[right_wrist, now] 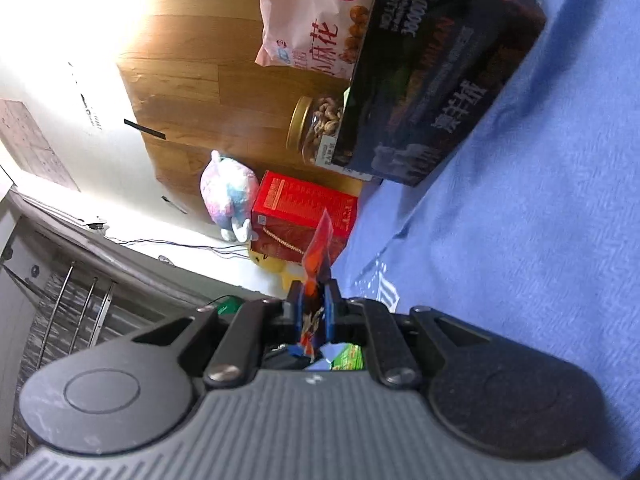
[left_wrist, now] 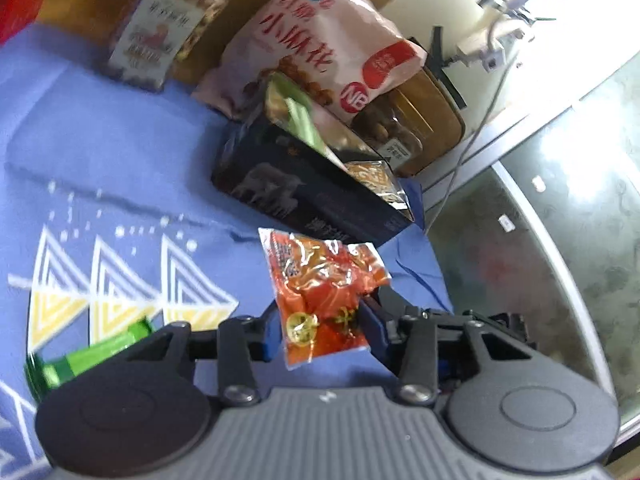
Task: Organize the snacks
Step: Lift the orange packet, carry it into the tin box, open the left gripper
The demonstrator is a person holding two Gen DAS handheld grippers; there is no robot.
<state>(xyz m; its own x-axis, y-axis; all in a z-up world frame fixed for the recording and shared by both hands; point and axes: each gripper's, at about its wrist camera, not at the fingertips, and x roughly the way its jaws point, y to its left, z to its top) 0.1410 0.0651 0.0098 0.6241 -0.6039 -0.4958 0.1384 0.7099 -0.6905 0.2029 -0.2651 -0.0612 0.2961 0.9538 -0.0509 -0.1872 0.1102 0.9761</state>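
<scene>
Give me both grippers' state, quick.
Left gripper: orange snack packet between its jaws; grip cannot be told.
Right gripper: closed on a thin orange packet.

Orange-red snack packet [left_wrist: 326,296] — blue cloth [left_wrist: 120,152], yellow-white triangles

Orange-red snack packet [left_wrist: 324,296] just before dark box [left_wrist: 304,188] on blue cloth [left_wrist: 120,168]

Orange snack packet [left_wrist: 324,296] between the left gripper [left_wrist: 320,320] fingers, above blue cloth [left_wrist: 120,168]
</scene>
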